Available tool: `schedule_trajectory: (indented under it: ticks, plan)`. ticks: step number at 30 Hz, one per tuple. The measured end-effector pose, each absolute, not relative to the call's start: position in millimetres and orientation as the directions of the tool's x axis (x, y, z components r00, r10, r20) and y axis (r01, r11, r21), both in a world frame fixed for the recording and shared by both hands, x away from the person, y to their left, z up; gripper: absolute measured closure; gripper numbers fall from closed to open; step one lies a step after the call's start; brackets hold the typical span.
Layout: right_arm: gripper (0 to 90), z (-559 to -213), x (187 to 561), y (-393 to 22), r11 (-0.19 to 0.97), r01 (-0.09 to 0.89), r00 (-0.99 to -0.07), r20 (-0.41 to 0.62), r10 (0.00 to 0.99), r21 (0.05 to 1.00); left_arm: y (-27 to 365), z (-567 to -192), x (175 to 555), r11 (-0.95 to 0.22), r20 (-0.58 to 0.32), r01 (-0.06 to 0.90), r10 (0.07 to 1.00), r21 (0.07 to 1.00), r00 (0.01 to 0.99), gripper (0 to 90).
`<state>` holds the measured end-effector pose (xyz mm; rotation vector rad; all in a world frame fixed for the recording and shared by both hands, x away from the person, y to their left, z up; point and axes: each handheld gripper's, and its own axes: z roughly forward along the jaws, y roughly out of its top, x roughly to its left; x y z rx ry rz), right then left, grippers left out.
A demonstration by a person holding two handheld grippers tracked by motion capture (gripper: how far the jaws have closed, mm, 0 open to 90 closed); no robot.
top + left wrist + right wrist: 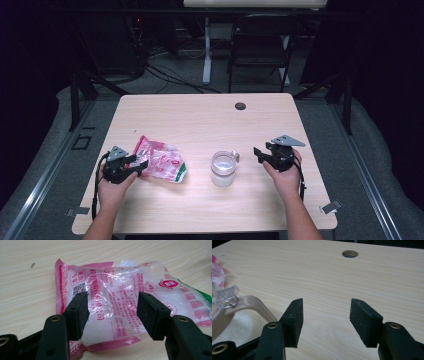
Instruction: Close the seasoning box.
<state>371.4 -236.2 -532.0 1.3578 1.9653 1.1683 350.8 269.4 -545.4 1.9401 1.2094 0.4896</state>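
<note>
- My left gripper (112,312) is at the table's (200,115) left side, jaws apart, straddling the near end of a pink-and-clear bag (125,297) lying flat.
- My right gripper (325,322) sits over bare wood at the right, jaws apart, empty.
- A clear jar (223,168) stands between both grippers, just beside the bag.

Both hand-held grippers (136,163) (258,153) agape.
</note>
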Motion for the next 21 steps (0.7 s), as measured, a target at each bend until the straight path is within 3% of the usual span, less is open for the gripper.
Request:
schedule_trajectory:
  ticks: [6, 21]
  plan:
    - [47.5, -542, 375, -236, 0.133, 0.539, -0.396, 0.11, 0.911, 0.832, 267, -547, 353, -0.251, -0.082, 0.591, 0.875, 0.766, 0.478, 42.3]
    - [44.8, -550, 380, -232, 0.166, 0.579, -0.395, 0.097, 0.913, 0.798, 258, -551, 355, -0.285, -0.074, 0.603, 0.863, 0.745, 0.5, 40.9]
